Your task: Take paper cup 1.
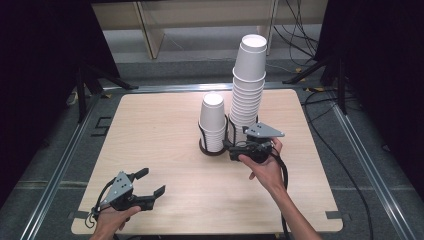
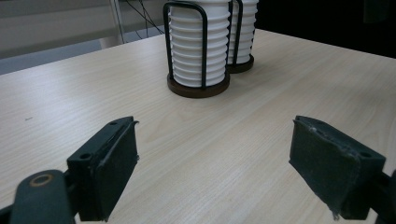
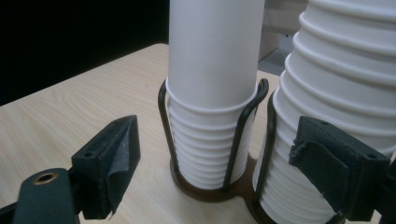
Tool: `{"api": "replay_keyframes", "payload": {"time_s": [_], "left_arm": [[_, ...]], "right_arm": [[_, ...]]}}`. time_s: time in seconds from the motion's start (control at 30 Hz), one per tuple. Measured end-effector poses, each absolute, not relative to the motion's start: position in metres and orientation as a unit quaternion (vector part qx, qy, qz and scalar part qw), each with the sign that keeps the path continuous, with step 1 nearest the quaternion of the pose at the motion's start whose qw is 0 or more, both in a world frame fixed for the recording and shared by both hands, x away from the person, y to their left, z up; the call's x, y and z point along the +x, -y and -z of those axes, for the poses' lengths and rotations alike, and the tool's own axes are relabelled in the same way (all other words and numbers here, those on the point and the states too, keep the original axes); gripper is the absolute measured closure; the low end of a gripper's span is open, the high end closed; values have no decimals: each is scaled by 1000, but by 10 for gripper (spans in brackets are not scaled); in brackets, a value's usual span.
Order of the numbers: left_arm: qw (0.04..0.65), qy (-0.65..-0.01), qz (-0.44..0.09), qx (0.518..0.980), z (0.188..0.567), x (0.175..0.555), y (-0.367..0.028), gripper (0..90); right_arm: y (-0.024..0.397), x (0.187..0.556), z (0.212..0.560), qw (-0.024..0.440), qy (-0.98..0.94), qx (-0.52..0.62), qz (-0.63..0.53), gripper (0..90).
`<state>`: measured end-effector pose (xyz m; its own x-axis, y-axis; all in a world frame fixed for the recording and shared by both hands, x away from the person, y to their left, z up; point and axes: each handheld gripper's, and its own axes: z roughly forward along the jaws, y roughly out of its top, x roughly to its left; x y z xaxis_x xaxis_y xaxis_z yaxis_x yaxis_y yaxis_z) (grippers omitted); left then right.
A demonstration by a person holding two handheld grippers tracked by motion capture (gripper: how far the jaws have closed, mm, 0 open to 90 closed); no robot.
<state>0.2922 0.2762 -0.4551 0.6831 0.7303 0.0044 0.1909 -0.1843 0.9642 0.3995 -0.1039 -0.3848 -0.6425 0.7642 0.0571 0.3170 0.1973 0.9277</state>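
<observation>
High view: a pale wood-grain table (image 1: 165,150) with rounded corners stands on a grey floor inside a metal rail frame, with dark curtains at both sides, a light shelf unit behind and loose cables at the far right. Near the middle of the table a dark wire cup holder (image 1: 212,147) carries two stacks of white paper cups: a short stack (image 1: 213,122) on the left and a tall stack (image 1: 248,87) on the right that leans a little to the right at its top. The right gripper (image 1: 234,148) is held just in front of the tall stack's base. The left gripper (image 1: 150,184) sits near the table's front left corner, well apart from the cups, its jaws spread with nothing between them.

Left gripper view: both black jaws stand wide apart over bare table. Farther off, the short stack (image 2: 198,44) shows ribbed rims behind black wire uprights, on a round dark base.

Right gripper view: the jaws are apart and grip nothing. The short stack (image 3: 210,93) rises between them, farther off, smooth above and ribbed below; the tall stack (image 3: 336,93) stands just behind the right-hand jaw.
</observation>
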Motion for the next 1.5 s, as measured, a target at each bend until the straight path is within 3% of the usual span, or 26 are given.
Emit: {"api": "replay_keyframes", "payload": {"time_s": [1.5], "left_arm": [[544,-325,-241,735,453,291,-279,149]], "right_arm": [[44,447,352,250,-716,389,-523,154]]}}
